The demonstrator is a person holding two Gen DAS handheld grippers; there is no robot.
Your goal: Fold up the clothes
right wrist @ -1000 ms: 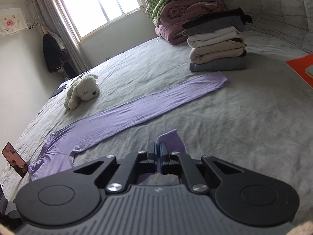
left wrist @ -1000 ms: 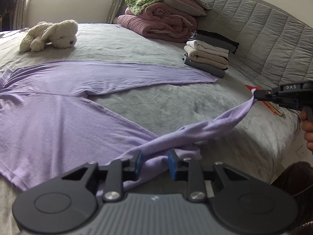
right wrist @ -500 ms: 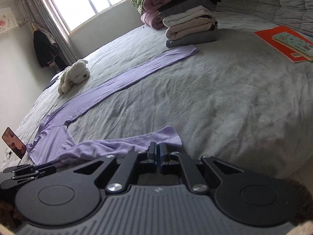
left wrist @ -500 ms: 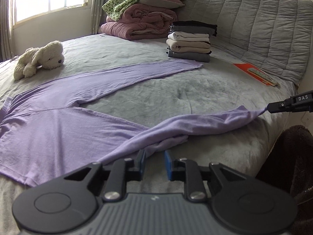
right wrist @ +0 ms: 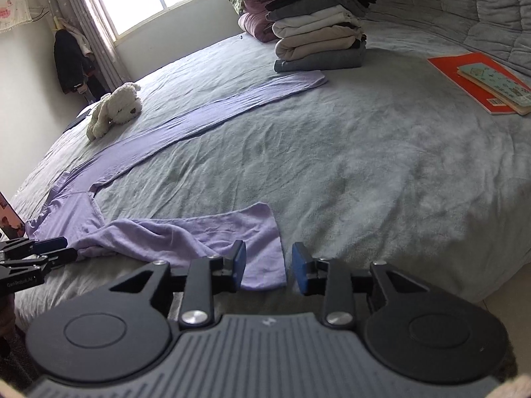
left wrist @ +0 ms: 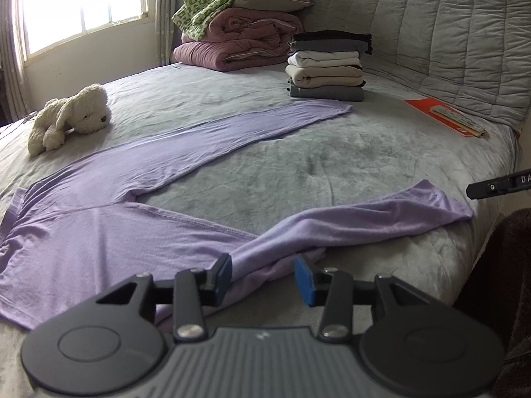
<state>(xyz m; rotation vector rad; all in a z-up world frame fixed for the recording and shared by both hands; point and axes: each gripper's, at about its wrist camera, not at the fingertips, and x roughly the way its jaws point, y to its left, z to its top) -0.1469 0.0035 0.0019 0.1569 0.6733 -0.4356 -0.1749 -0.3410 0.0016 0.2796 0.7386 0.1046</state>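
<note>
Left wrist view: the left gripper (left wrist: 262, 273) has its blue-padded fingers (left wrist: 221, 273) parted and opening, with a bunched fold of the lilac trousers (left wrist: 99, 232) lying between them on the bed (left wrist: 332, 162); the pads do not press the cloth. The trousers are thin, soft jersey, spread flat over the grey plush bedcover. One leg runs smooth toward two o'clock, ending just beside the stack of folded clothes (left wrist: 327, 66). The other leg lies rumpled toward three o'clock near the bed's edge. At nine o'clock lies a fluffy cream plush dog (left wrist: 69, 116). At three o'clock the right gripper's black tip pokes in.

Right wrist view: the right gripper (right wrist: 268, 265) is also opening, its fingers (right wrist: 239, 262) standing apart above the squared hem of the rumpled leg, gripping nothing. A flat orange book (right wrist: 464, 83) with a second on top sits at two o'clock before the quilted headboard (right wrist: 464, 6).
</note>
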